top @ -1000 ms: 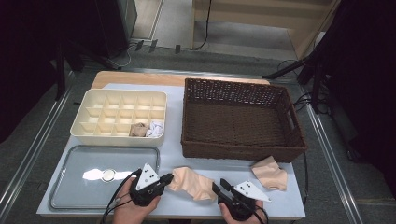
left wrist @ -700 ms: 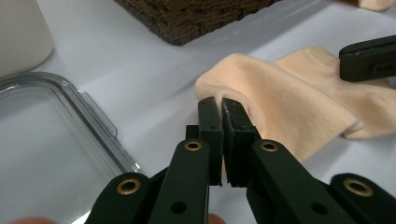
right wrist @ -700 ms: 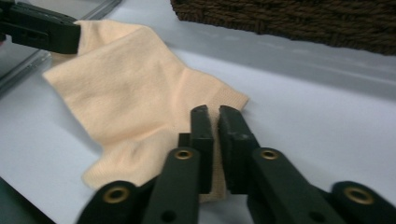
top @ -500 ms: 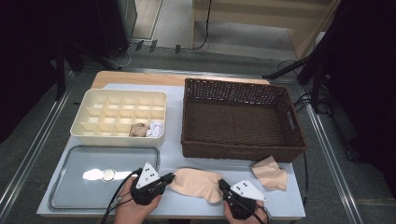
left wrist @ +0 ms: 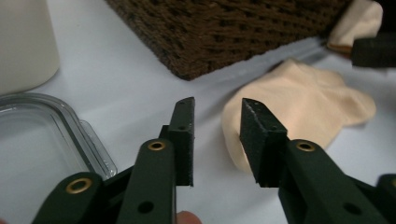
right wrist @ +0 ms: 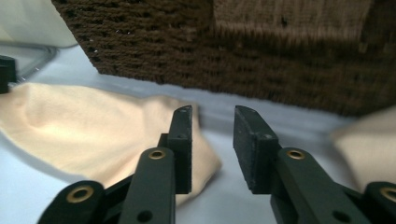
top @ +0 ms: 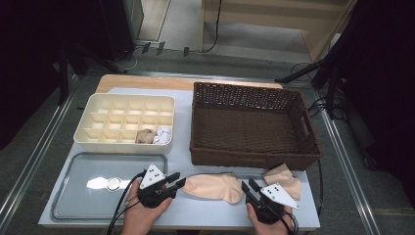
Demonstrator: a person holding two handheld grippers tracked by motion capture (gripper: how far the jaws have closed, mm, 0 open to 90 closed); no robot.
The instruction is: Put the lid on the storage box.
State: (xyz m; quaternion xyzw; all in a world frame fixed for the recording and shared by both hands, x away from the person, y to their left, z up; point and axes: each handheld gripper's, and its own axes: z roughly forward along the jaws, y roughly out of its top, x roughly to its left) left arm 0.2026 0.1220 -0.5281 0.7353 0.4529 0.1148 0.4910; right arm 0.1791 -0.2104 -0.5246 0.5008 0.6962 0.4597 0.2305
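Note:
A peach sock (top: 213,186) lies flattened on the white table, in front of the brown wicker basket (top: 244,157). My left gripper (top: 179,180) is open just off the sock's left end. My right gripper (top: 247,186) is open at its right end. In the left gripper view the open jaws (left wrist: 217,122) hold nothing and the sock (left wrist: 299,105) lies just beyond them. Nothing sits between the open jaws (right wrist: 212,125) in the right gripper view either, with the sock (right wrist: 88,128) under and left of the left jaw.
A second peach sock (top: 284,177) lies crumpled to the right, near the basket's corner. A cream divided box (top: 122,145) at the back left holds two rolled socks (top: 153,135). A grey tray (top: 73,196) lies at the front left.
The sock was bunched up a second ago and now lies drawn out flat. Both grippers have moved apart to its two ends and stand open.

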